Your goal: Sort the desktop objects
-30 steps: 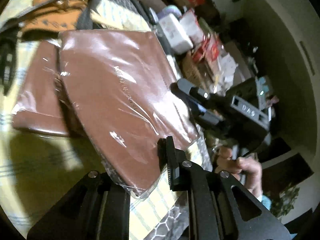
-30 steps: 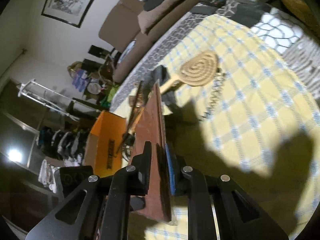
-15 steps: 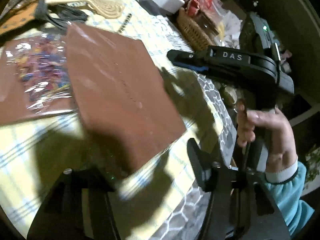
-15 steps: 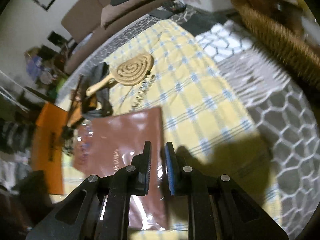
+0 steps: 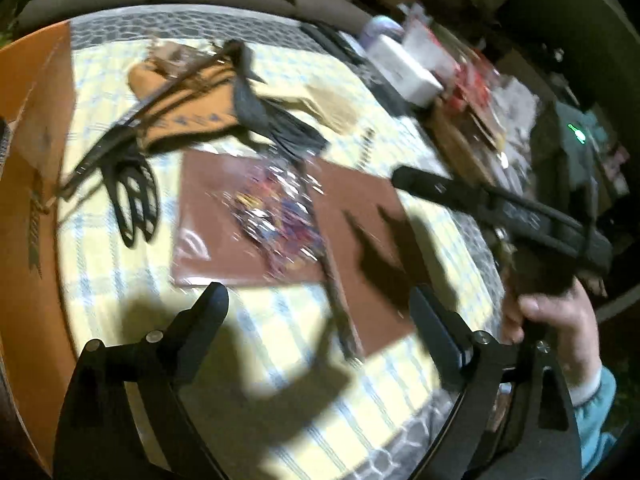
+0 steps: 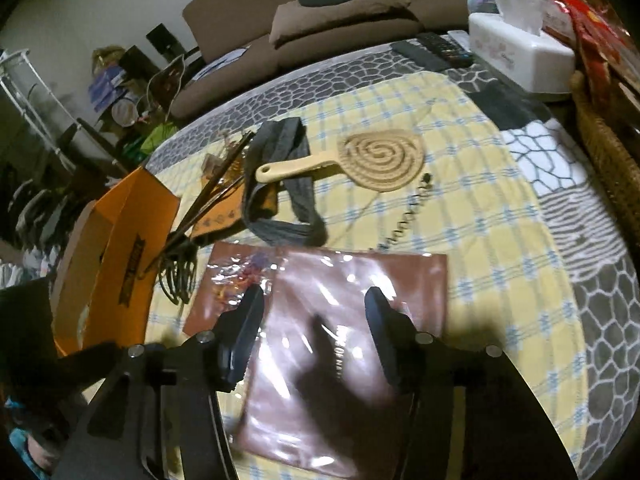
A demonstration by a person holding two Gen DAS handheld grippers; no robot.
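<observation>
With both tools clear of the table, release: the left gripper (image 5: 320, 320) and the right gripper (image 6: 316, 324) each stand spread with nothing between the fingers, and both have just been opening; I judge the brown piece has been let go so it can lie flat.
Task's thing: the upper brown plastic-wrapped folder (image 6: 356, 344) lies flat on the yellow checked tablecloth (image 6: 480, 240), partly over a second brown folder (image 5: 216, 224), which suggests like items are being stacked together.
Wrapped packet: a clear bag of small coloured bits (image 5: 276, 216) lies on the lower folder beside the upper one's edge; what the bits are is too blurred to tell.
Orange cardboard box (image 6: 124, 264): open at the table's left edge, just beside the pile; its inside is hidden from both views, so its contents cannot be told.
Wicker basket (image 6: 608, 148): at the right rim of the table; only its wall shows, contents not visible.
Tissue box (image 6: 520, 56): white, at the far right corner, with a tissue standing out of its slot.
Unsorted, as I judge: woven spiral paddle (image 6: 376, 160), grey strap (image 6: 280, 184) and black scissors (image 5: 132, 204) lie loose beyond the folders.
</observation>
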